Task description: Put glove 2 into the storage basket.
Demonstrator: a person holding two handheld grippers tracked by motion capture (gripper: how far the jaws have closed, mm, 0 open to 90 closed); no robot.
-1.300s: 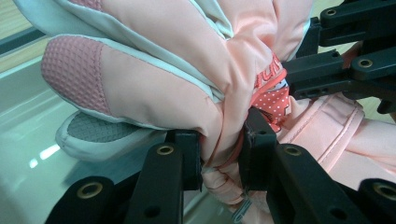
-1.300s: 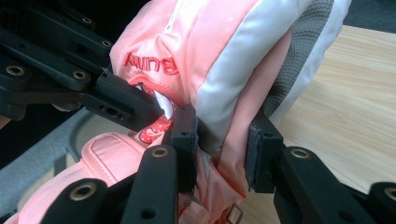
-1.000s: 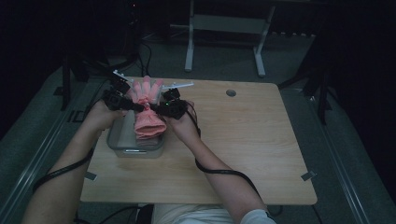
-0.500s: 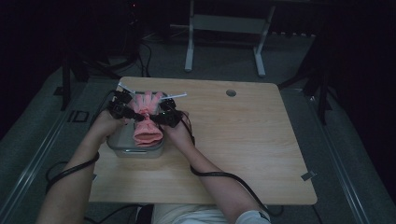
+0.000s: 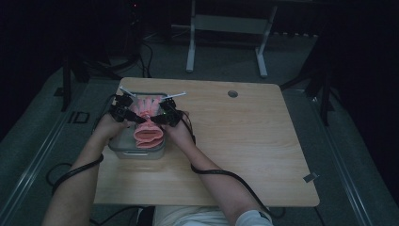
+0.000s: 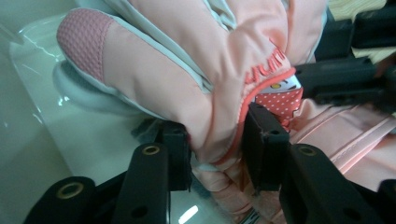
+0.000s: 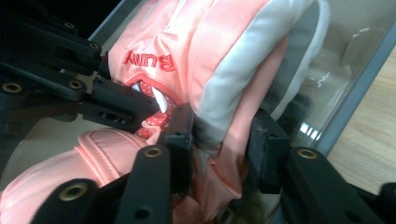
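Both tools have lowered the pink glove (image 5: 147, 123) into the clear box (image 5: 123, 149) at the tabletop's (image 5: 244, 141) left edge, and the left tool (image 5: 123, 111) and right tool (image 5: 167, 114), still pinching its fabric, have just been loosening, so release seems near.

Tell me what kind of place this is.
Probably a dim recording lab or workshop: one wooden table on grey carpet, cables trailing across the floor, and a metal stand behind the table.

High view above the table (image 5: 244, 141) facing forward-down, gripper views close in (both sharing the pink glove (image 6: 196, 70))
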